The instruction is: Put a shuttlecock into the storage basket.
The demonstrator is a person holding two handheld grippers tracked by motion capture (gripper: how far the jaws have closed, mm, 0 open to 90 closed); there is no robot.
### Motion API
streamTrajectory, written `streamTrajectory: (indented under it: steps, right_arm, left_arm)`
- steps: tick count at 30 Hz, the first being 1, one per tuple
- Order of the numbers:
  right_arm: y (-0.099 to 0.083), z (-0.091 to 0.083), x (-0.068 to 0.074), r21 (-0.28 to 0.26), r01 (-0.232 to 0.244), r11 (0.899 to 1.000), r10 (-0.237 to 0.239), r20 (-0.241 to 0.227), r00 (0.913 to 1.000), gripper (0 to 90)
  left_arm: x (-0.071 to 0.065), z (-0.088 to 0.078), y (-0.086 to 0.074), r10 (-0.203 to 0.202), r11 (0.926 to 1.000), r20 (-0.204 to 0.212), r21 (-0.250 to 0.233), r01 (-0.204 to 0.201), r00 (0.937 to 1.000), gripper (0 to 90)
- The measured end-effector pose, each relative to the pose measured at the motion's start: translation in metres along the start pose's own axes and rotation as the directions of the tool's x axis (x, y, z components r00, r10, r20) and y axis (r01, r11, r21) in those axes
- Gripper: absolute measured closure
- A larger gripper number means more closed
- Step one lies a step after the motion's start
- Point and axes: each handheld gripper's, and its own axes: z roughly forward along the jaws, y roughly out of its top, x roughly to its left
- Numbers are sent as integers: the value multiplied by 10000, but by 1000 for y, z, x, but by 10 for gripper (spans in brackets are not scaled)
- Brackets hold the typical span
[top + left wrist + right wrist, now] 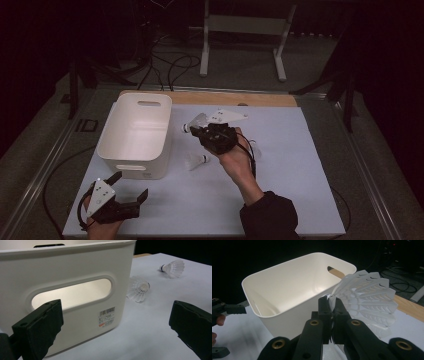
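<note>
**Shuttlecock pinched beside the bin**

We're holding a white shuttlecock (364, 300) in the right gripper (196, 127), jaws nearly closed, clamping its feather skirt. It's sitting just beside the white bin's (116, 155) right wall, above the surface (280, 190), w/ the cork end pointing toward the bin.

The bin is standing upright at the surface's left; what we're seeing of its inside in the right gripper view is bare, tho the very bottom is partly hidden.

A 2nd shuttlecock (197, 161) is lying on the surface near the bin's front right corner. A 3rd (173, 268) is lying farther off.

We're keeping the left gripper (131, 186) wide, w/ nothing between its jaws, near the bin's front wall.
</note>
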Motion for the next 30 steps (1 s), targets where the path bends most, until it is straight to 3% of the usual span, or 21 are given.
streamTrajectory:
  steps: [30]
  right_arm:
    - [12, 12, 14, -134, 204, 9997, -207, -229, 9995, 877]
  left_arm:
    - [0, 0, 0, -9, 10000, -10, -17, 9, 10000, 0]
